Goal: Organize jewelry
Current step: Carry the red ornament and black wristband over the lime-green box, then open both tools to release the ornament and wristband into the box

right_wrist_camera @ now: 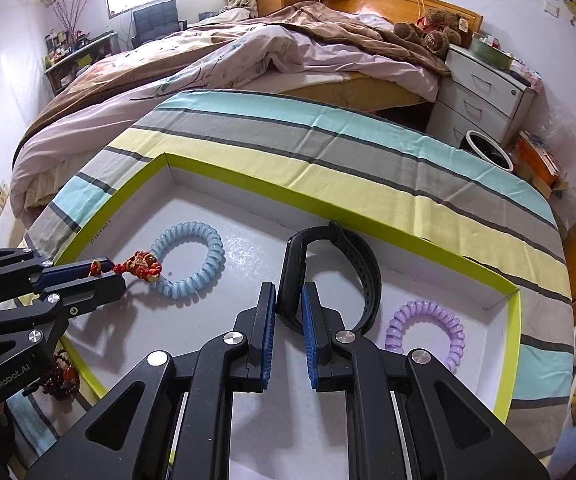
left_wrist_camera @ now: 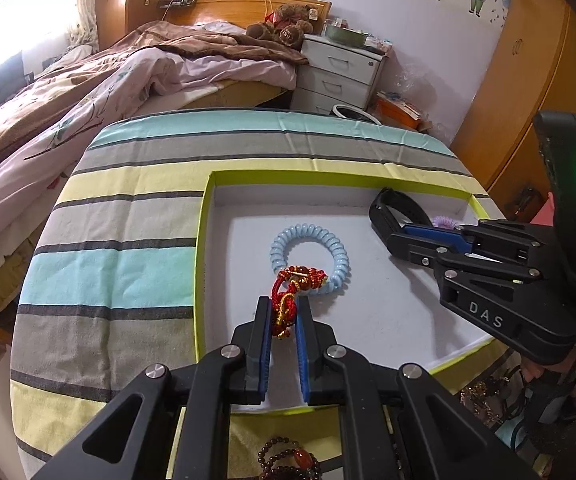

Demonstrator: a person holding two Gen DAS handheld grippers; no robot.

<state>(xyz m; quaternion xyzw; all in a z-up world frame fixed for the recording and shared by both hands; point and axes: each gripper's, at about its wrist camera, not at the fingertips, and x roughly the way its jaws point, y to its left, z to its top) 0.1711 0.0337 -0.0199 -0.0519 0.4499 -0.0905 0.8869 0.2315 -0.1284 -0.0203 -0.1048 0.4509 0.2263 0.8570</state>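
Note:
A white tray with a lime rim [left_wrist_camera: 203, 240] [right_wrist_camera: 135, 184] lies on a striped cloth. My left gripper [left_wrist_camera: 283, 306] [right_wrist_camera: 105, 270] is shut on a red and gold knotted cord bracelet [left_wrist_camera: 290, 292] [right_wrist_camera: 139, 266], whose far end rests on a light blue spiral hair tie [left_wrist_camera: 320, 240] [right_wrist_camera: 191, 256] on the tray floor. My right gripper [right_wrist_camera: 289, 294] [left_wrist_camera: 396, 236] is shut on a black wristband [right_wrist_camera: 352, 272] [left_wrist_camera: 392, 204] standing near the tray's far wall. A purple spiral hair tie [right_wrist_camera: 426, 332] [left_wrist_camera: 444, 221] lies to the right of it.
A dark brown bead bracelet [left_wrist_camera: 288, 460] [right_wrist_camera: 61, 376] lies on the cloth outside the tray's near edge. The striped cloth [left_wrist_camera: 119, 240] [right_wrist_camera: 368, 152] covers the table. A bed [right_wrist_camera: 247, 56] and a white drawer unit [left_wrist_camera: 340, 76] stand behind the table.

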